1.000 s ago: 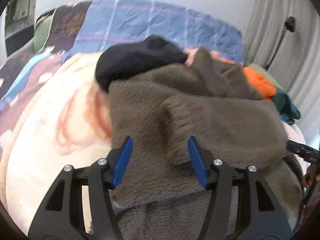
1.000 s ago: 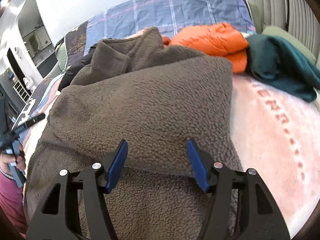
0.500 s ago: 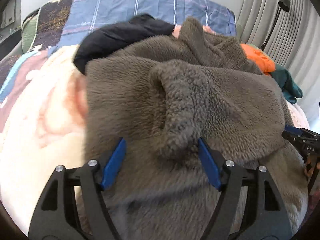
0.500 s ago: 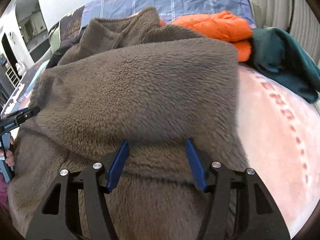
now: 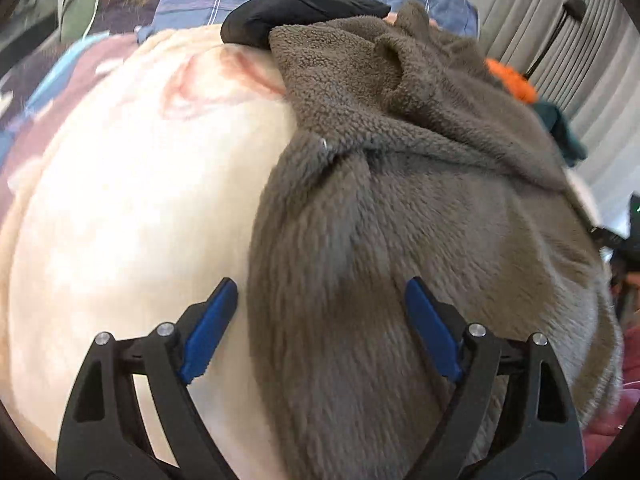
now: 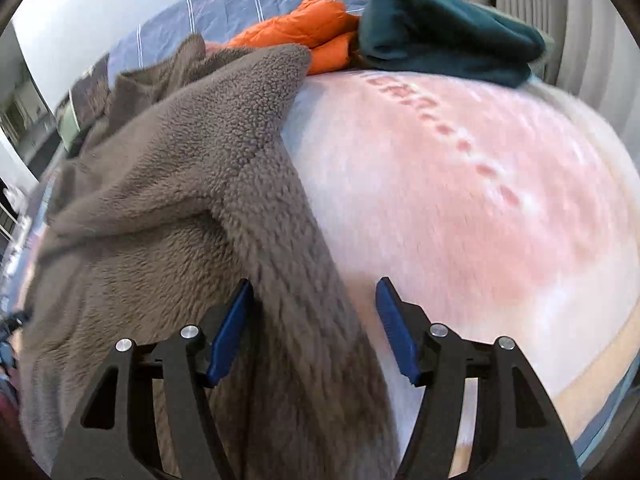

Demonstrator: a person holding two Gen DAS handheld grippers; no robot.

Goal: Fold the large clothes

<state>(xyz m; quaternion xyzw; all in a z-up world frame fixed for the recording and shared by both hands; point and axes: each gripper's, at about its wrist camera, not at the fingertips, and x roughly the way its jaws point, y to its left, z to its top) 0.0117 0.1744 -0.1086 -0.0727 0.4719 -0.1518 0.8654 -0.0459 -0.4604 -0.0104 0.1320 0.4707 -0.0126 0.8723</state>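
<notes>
- Your left tongs (image 5: 320, 312) now straddle the left edge of the brown fleece (image 5: 400, 200), jaws opening wider than before, unclamped.
- Your right tongs (image 6: 314, 320) have shifted to its right edge, opening, pads loose.
- The fleece lies on the bed's pink blanket (image 6: 480, 200); bare blanket flanks both edges.

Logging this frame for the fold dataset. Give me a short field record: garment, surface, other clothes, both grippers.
garment: brown fleece, crumpled, partly folded over itself
surface: pale pink blanket
other clothes: orange jacket, teal garment, black garment, all at the far side
left gripper: jaws opening, over the fleece's left edge, no grip
right gripper: jaws opening, over the fleece's right edge, no grip
</notes>
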